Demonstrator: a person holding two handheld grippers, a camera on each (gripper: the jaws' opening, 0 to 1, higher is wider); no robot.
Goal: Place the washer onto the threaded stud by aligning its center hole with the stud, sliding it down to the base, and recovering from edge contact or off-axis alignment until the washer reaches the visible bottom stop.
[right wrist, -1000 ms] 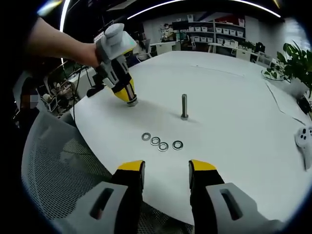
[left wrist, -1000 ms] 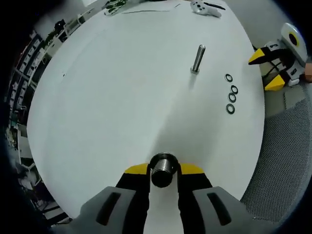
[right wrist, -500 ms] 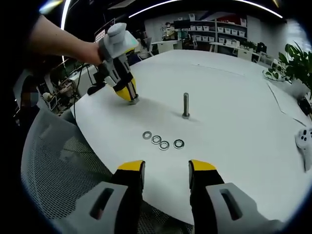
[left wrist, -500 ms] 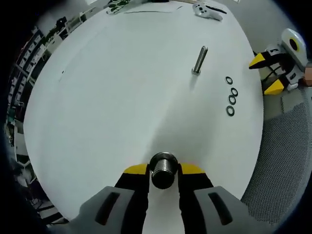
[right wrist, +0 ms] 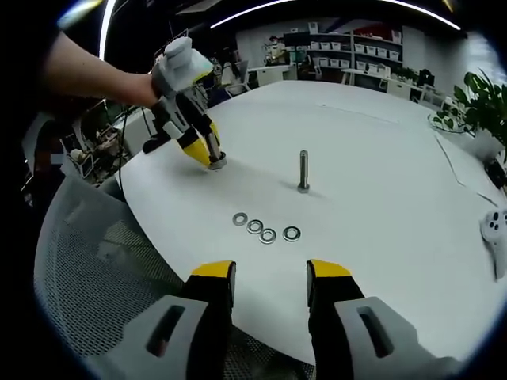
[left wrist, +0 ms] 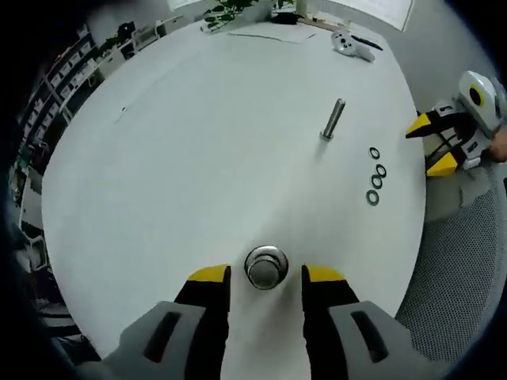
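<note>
A steel threaded stud point(left wrist: 333, 120) point(right wrist: 303, 171) stands upright on the round white table point(left wrist: 182, 158). Several flat washers point(left wrist: 375, 174) point(right wrist: 265, 229) lie in a row between the stud and the table edge. My left gripper point(left wrist: 266, 279) point(right wrist: 209, 155) is open, its yellow-tipped jaws either side of a short metal cylinder point(left wrist: 265, 267) point(right wrist: 217, 164) that stands on the table apart from both jaws. My right gripper point(right wrist: 269, 279) point(left wrist: 438, 144) is open with nothing in it, hanging at the table edge on the near side of the washers.
A white controller point(left wrist: 350, 44) point(right wrist: 497, 229) lies on the far side of the table. A grey mesh chair point(right wrist: 87, 261) point(left wrist: 467, 261) sits under the right gripper. A plant point(right wrist: 479, 95) and shelves stand beyond the table.
My left gripper's jaws have spread apart and let go of the metal cylinder, which now stands free on the table. The right gripper has barely moved.
</note>
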